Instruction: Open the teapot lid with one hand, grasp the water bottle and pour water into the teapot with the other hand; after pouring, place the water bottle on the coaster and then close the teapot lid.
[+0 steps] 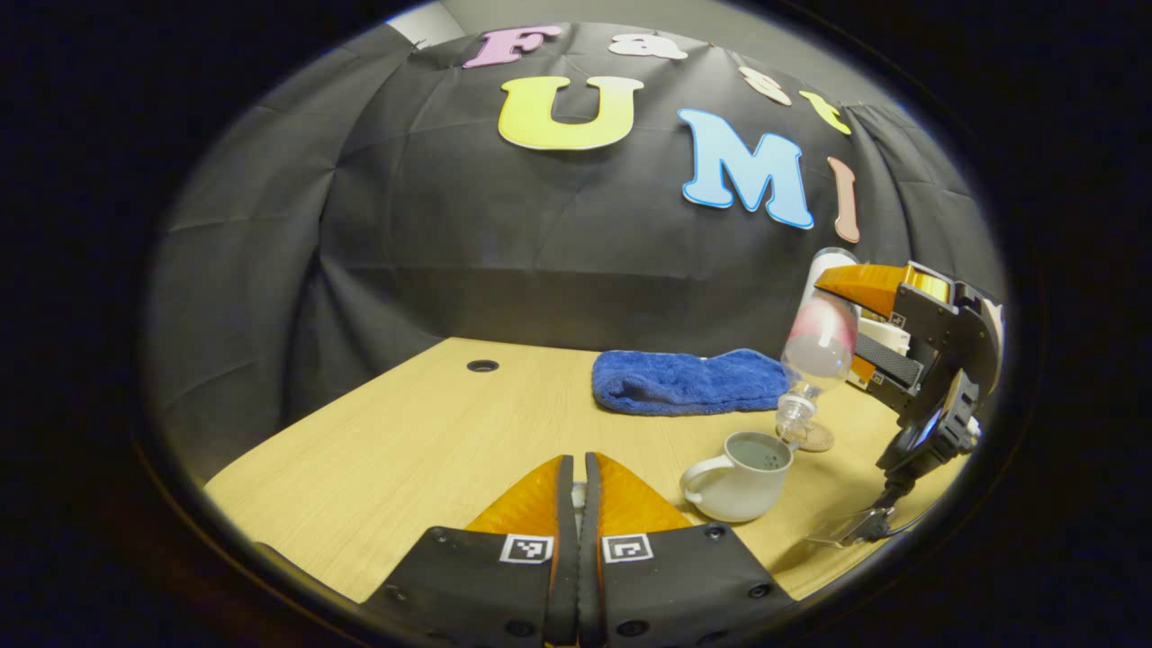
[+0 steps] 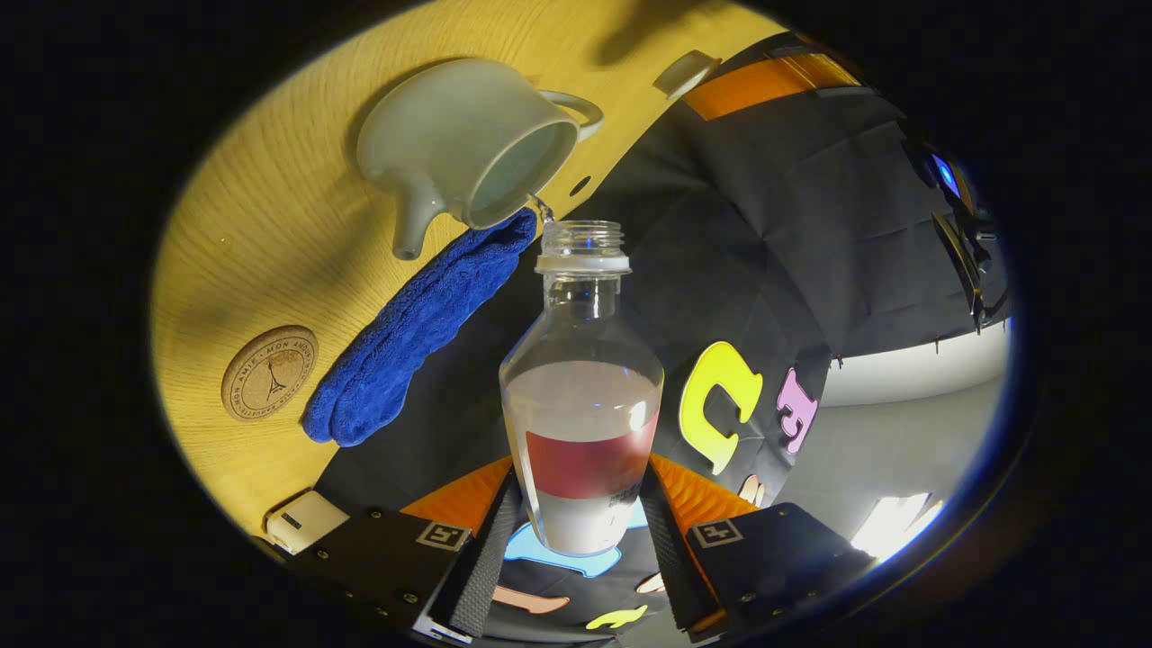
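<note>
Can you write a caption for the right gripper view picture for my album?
The right tool tips a water bottle toward the open teapot, beside a blue towel and cork coaster.

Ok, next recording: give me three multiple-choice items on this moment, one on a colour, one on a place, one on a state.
1. The folded terry cloth is: A blue; B red; C green.
2. The round cork coaster lies: A on the cloth; B on the wooden table beside the cloth; C in a gripper's jaws.
3. The white ceramic teapot is: A lidded; B tipped over; C open.
Key: 1 A, its pile is plainly blue; 2 B, it rests flat on the wood with nothing on it; 3 C, its mouth is uncovered while the left gripper has its jaws pinched on the white lid, away from the pot.
</note>
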The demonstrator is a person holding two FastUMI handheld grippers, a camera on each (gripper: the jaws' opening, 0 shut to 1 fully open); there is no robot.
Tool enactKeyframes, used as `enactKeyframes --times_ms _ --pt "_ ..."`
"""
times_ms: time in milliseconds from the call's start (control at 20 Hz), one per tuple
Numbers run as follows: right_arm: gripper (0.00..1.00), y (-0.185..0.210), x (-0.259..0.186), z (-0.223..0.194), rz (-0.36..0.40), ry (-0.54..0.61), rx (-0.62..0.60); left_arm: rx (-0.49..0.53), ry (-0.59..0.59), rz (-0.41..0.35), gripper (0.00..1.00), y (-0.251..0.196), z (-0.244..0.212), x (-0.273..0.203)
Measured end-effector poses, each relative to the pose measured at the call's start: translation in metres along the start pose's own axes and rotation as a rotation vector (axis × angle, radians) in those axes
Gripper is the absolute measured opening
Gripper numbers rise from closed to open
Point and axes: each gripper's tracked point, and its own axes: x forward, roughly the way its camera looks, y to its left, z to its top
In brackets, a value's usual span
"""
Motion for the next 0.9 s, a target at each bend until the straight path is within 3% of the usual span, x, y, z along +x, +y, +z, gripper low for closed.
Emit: enactKeyframes --times_ms 300,650,750,900 --pt "0.74 -0.005 0.0 0.005 -0.03 -0.021 -0.058 0.0 0.004 -0.002 0.07 0.0 -0.003 0.001" --pt "0.74 -0.006 0.0 0.006 -0.032 -0.017 -0.04 -0.003 0.003 0.002 0.06 0.002 -0.002 0.001" --pt "0.74 0.001 0.002 0.005 0.005 -0.015 0.007 -0.005 0.001 0.002 0.06 0.003 -0.002 0.0" --pt "0.75 0.029 -0.004 0.002 0.116 0.019 0.195 -0.008 -0.002 0.004 0.07 0.004 -0.001 0.0"
